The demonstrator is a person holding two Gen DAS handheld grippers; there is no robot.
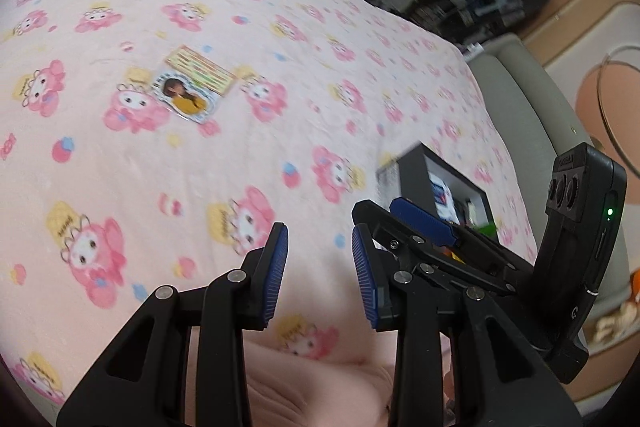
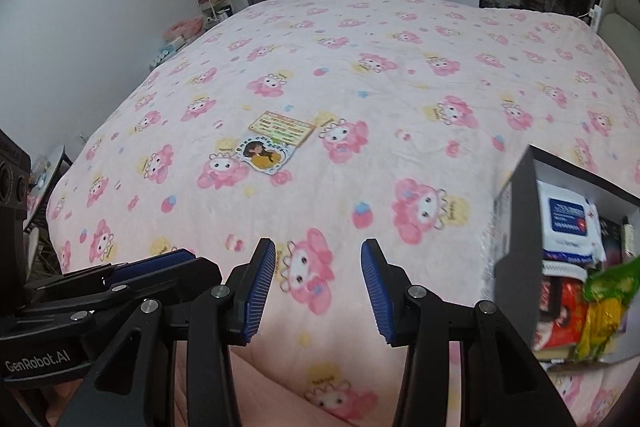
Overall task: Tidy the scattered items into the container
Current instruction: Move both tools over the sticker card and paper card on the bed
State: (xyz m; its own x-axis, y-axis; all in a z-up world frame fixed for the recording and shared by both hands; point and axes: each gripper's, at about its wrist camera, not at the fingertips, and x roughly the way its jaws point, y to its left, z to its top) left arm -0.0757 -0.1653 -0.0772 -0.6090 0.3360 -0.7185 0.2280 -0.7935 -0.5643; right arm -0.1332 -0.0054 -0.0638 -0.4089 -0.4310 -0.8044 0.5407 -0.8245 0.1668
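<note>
Right wrist view: sticker card (image 2: pixel 272 141) lies flat ahead of both empty, parted grippers (image 2: pixel 318 291) (image 1: pixel 320 277), long axis slanting up-right; box (image 2: pixel 516 247) right.

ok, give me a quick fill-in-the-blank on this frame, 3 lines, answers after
1. The sticker card lies on the ____ bedspread.
2. The left gripper and right gripper both have ____ jaws with nothing between them.
3. The wet wipes pack sits inside the ____.

Answers: pink; open; box
</note>
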